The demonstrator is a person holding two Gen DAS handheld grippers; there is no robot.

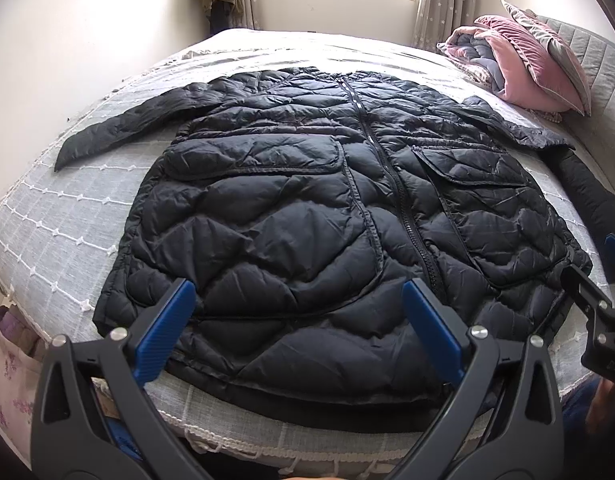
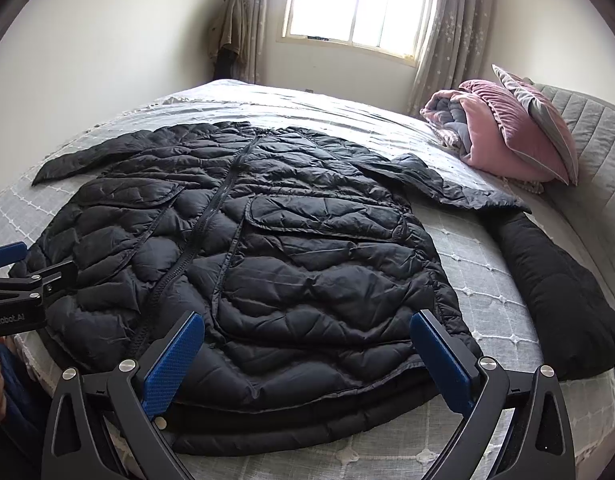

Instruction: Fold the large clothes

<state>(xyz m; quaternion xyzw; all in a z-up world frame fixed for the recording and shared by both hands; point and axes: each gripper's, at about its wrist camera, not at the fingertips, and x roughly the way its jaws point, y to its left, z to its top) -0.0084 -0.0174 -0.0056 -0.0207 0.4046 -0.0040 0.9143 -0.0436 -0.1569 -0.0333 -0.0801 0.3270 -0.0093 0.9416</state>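
A long black quilted puffer coat (image 1: 307,216) lies flat and zipped on the bed, hem toward me, both sleeves spread outward. It also shows in the right wrist view (image 2: 267,248). My left gripper (image 1: 299,300) is open and empty, hovering above the left part of the hem. My right gripper (image 2: 307,332) is open and empty, hovering above the right part of the hem. The right gripper's side shows at the right edge of the left wrist view (image 1: 591,300). The left gripper shows at the left edge of the right wrist view (image 2: 23,276).
The bed (image 1: 67,208) has a grey-white checked cover. A folded pink quilt (image 2: 483,136) and pillows (image 2: 543,120) sit at the far right by the grey headboard (image 2: 587,160). A long black cushion (image 2: 555,288) lies right of the coat. A window (image 2: 355,4) is behind.
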